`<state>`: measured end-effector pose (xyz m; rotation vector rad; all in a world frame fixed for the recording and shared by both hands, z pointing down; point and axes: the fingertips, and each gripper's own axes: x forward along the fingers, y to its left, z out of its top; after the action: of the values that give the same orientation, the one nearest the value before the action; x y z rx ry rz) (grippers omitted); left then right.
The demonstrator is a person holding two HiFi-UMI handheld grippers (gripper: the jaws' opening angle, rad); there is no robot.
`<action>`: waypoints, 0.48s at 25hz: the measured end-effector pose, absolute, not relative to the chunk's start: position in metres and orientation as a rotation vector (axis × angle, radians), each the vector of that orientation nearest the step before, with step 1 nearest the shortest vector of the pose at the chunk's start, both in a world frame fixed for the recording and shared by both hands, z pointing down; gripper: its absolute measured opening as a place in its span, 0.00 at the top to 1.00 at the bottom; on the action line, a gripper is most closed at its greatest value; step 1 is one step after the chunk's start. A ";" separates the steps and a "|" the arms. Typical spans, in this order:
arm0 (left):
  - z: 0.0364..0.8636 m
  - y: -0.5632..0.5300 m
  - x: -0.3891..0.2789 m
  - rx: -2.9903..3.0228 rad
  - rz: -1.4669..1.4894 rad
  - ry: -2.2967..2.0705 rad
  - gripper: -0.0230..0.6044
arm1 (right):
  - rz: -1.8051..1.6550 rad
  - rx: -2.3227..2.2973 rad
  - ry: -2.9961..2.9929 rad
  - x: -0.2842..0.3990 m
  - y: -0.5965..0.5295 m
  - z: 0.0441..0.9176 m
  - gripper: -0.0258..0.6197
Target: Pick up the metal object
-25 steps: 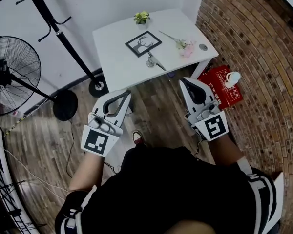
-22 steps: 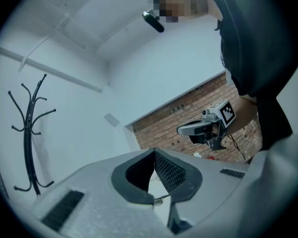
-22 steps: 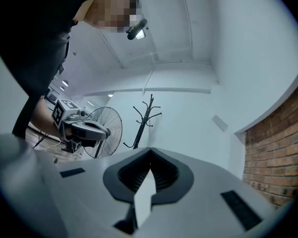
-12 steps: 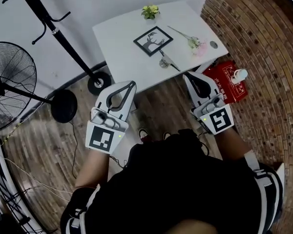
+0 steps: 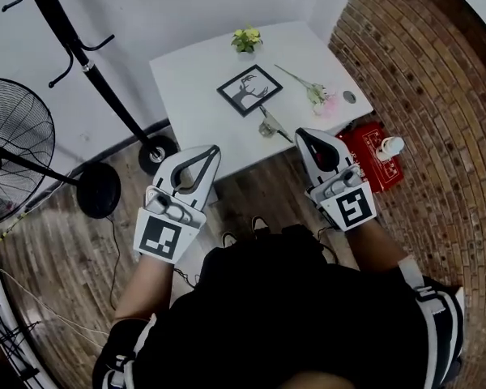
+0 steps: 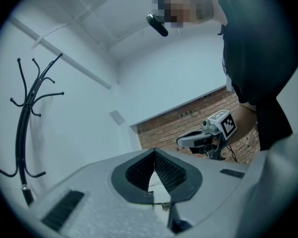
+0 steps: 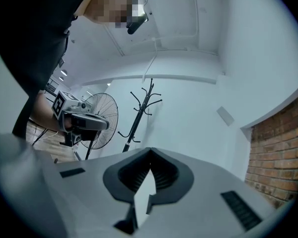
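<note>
While the person is standing on the wooden floor (image 5: 259, 189) short of the furniture, the grey left tongs (image 6: 154, 150) are sitting clenched, their dark ribbed pads meeting at the tips with nothing between them, and the grey right tongs (image 7: 150, 149) are likewise clenching on nothing. Both are pointing forward toward the white square tabletop (image 5: 194, 75) and hovering above the floor on the near side of its edge, well apart from each other. The small shiny metal object (image 5: 266, 125) is lying on the tabletop close to that near edge, just ahead and to the left of the right tongs' tips, with neither pair touching it. Just behind it a black-framed picture of a deer silhouette (image 5: 249, 90) is lying flat, a small green potted plant (image 5: 246, 38) is standing at the far edge, and a pink long-stemmed flower (image 5: 312, 90) is lying to the right. A red box (image 5: 371, 156) is resting on the floor by the brick wall (image 5: 429, 79), while a black coat stand (image 5: 89, 67) and a black pedestal fan (image 5: 20, 148) are standing off to the left.
</note>
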<state>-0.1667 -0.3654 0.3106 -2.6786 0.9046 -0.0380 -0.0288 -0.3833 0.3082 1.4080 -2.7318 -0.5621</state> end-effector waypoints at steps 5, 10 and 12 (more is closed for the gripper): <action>0.303 -0.383 -0.157 -2.671 -0.017 0.915 0.95 | -0.572 1.393 -2.749 -0.021 -0.401 0.307 0.96; 0.302 -0.398 -0.142 -2.660 -0.044 0.910 0.95 | -0.520 1.369 -2.799 -0.010 -0.419 0.313 0.84; 0.301 -0.402 -0.139 -2.652 -0.054 0.916 0.95 | -0.518 1.334 -2.817 -0.010 -0.424 0.315 0.80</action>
<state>-0.1387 -0.4023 0.3012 -2.6516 0.9160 -0.0537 -0.0103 -0.4242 0.3155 1.3339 -2.8169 -0.5182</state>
